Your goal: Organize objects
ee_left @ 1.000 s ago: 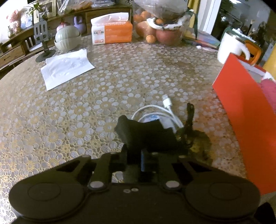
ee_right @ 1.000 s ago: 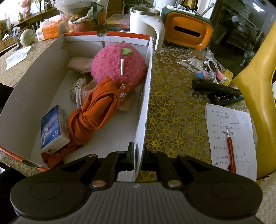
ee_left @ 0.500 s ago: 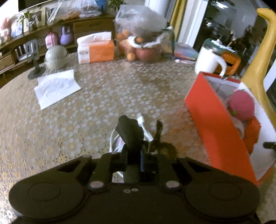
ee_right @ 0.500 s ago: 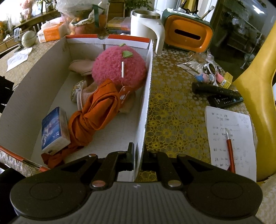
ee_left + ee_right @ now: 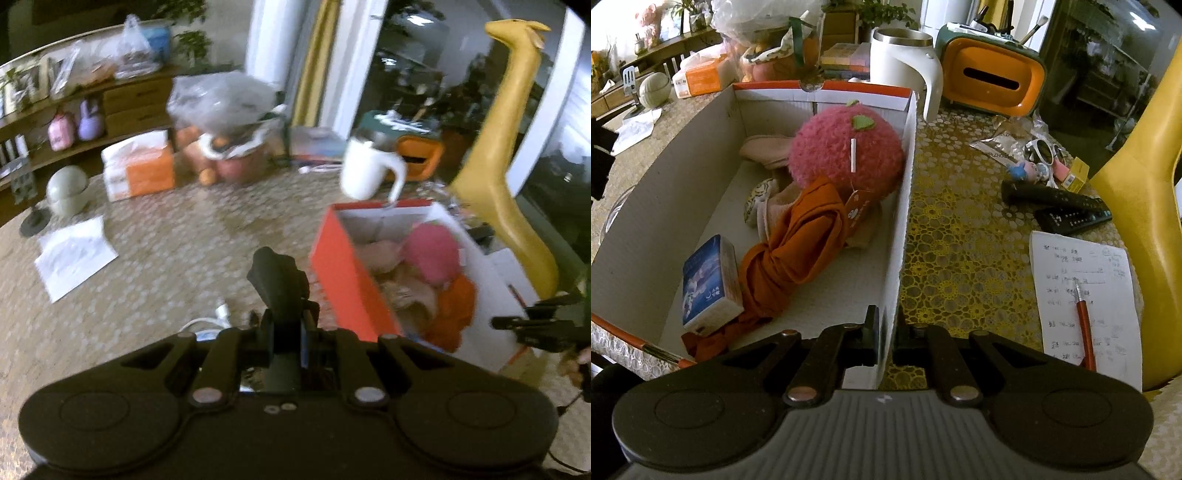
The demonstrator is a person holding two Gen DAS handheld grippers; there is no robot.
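My left gripper [image 5: 286,325] is shut on a black cloth item [image 5: 279,280] and holds it in the air above the patterned table, left of the red cardboard box [image 5: 343,273]. A white cable [image 5: 210,321] lies on the table beneath it. My right gripper [image 5: 886,328] is shut on the box's white near-right wall [image 5: 903,221]. Inside the box lie a pink plush ball [image 5: 846,151], an orange cloth [image 5: 798,240], a blue tissue pack [image 5: 711,284] and beige fabric [image 5: 764,149]. The right gripper [image 5: 535,323] also shows at the left wrist view's right edge.
A white jug [image 5: 901,66] and an orange tissue holder [image 5: 993,79] stand behind the box. Two remotes [image 5: 1060,206], a note sheet with a red pen [image 5: 1084,317], sunglasses and small items lie to the right. A white paper [image 5: 74,254] and tissue pack [image 5: 138,170] sit far left.
The left gripper has risen with the black cloth and swung toward the box, bringing the box's inside into its view. The right gripper and box stayed still.
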